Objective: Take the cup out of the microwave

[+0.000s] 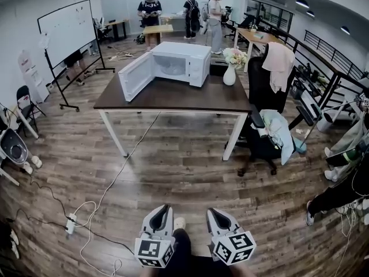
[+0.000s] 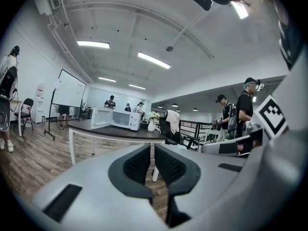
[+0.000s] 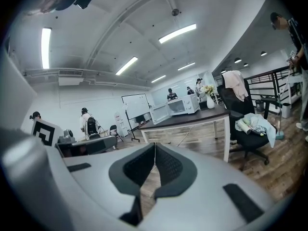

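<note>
Wood-plank floor (image 1: 173,166) fills a large open office, seen from a head camera looking steeply down. Well ahead stands a dark-topped table (image 1: 173,100) on white legs. On it sits a white microwave (image 1: 183,61) with its door (image 1: 135,77) swung wide open to the left. Just beside the microwave, to the right, is a white vase (image 1: 229,75) holding pale flowers. A black office chair (image 1: 260,91) with a light cloth (image 1: 279,62) draped over its back stands at the table's right end. A wheeled whiteboard (image 1: 68,30) stands off to the left, and three people (image 1: 150,7) stand by desks at the far wall. A white cable (image 1: 109,183) trails across the floor from under the table to a power strip (image 1: 71,223).

At the bottom edge, the left gripper (image 1: 164,208) and right gripper (image 1: 212,211) are side by side, pointing toward the table and well apart from it. In the left gripper view, the left gripper's jaws are pressed together with nothing between them. In the right gripper view, the right gripper's jaws also meet and are empty.

The cup cannot be made out. The microwave's pale interior is too small in every view to show it, though it may be inside.
</note>
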{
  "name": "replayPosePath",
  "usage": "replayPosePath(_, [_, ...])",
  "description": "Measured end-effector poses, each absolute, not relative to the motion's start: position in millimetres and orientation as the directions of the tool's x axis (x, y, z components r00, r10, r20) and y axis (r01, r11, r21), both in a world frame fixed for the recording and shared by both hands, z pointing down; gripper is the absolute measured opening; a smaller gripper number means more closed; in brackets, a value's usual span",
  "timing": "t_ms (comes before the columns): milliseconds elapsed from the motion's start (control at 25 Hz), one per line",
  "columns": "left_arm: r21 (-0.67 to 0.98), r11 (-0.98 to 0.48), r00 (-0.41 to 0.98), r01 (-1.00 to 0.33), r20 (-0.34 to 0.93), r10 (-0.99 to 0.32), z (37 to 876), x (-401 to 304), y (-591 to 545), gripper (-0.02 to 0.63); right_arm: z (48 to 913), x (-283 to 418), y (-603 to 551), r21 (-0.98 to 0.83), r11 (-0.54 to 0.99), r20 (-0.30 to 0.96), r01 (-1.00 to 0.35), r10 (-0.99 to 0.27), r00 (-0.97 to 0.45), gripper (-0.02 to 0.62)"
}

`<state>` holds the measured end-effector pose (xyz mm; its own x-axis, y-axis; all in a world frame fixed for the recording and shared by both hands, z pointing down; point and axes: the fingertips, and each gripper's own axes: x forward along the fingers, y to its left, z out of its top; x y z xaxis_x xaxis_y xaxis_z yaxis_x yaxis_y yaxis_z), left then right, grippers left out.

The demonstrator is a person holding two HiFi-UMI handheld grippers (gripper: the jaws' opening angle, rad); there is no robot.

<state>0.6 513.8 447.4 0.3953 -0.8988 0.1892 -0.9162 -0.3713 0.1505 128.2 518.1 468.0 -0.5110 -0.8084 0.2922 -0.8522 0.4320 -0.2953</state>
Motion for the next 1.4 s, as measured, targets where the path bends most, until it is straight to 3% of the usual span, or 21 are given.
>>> replayPosePath(1040, [0.142, -0.357, 0.38, -0.923, 0.202, -0.903, 447.9, -55.6, 306.2, 0.009, 469.2, 73.0, 307.0, -0.291, 0.424, 0.312, -0.857, -0.805, -0.505, -0.006])
replayPosePath(1120, [0.141, -0.364, 0.386, -0.921, 0.199, -0.901, 448.2, -61.3, 294.9, 0.046, 468.8, 67.2, 296.2, -0.289, 0.422, 0.31, -0.859, -0.808, -0.501, -0.005])
replayPosePath(1200, [0.141, -0.374, 0.396, -0.917, 0.197, -0.897, 449.3, -67.1, 283.7, 0.129, 468.5, 60.4, 286.0, -0.29, 0.419, 0.306, -0.861, -0.811, -0.498, -0.006])
replayPosePath(1400, [0.145, -0.382, 0.405, -0.913, 0.196, -0.893, 453.6, -78.0, 260.6, 0.213, 471.3, 47.7, 264.4, -0.291, 0.416, 0.308, -0.861, -0.812, -0.496, -0.006])
